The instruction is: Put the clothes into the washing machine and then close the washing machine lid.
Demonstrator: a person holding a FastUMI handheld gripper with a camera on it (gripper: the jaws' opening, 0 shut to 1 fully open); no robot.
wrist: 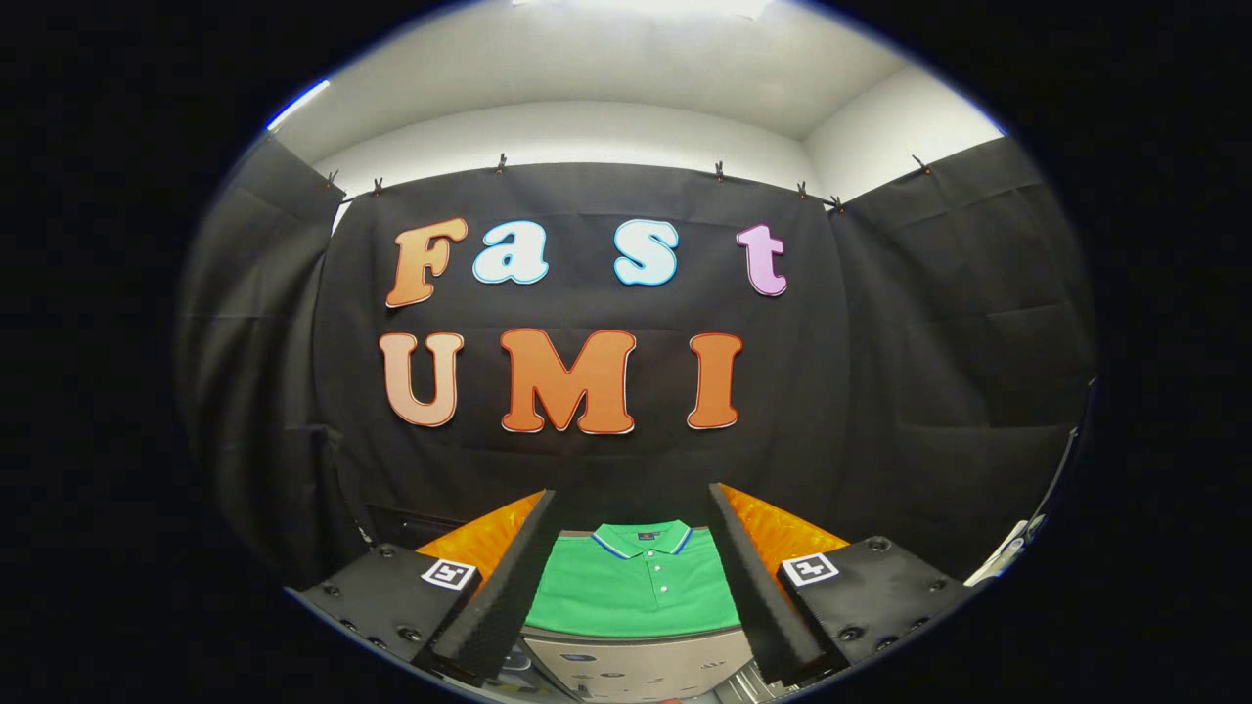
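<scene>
The gripper (634, 577) is held level and looks toward the far wall of the booth, its two fingers spread wide apart with nothing between the pads; released, then, and gripping nothing; framed in the gap between the fingers, just ahead of and below them, lies a green polo shirt (636, 587), folded flat with its collar toward the far side, its buttoned placket running down the middle and the collar edged with a pale and blue stripe; the shirt rests on the top of a light-coloured appliance (636, 663), whose near face carries small dark markings too small to make out; I judge this to be the washing machine, though from here I cannot tell whether the shirt lies on a closed lid or where the lid is at all; an orange surface (782, 533) shows to the left and right of the shirt, behind the fingers; as for progress, nothing of the task looks done: the shirt is untouched and outside the drum, no finger is in contact with it, and the lid has not been dealt with; what is left, by my reading, is the whole job; reach down, take hold of the shirt, get it into the machine, then close the lid
</scene>
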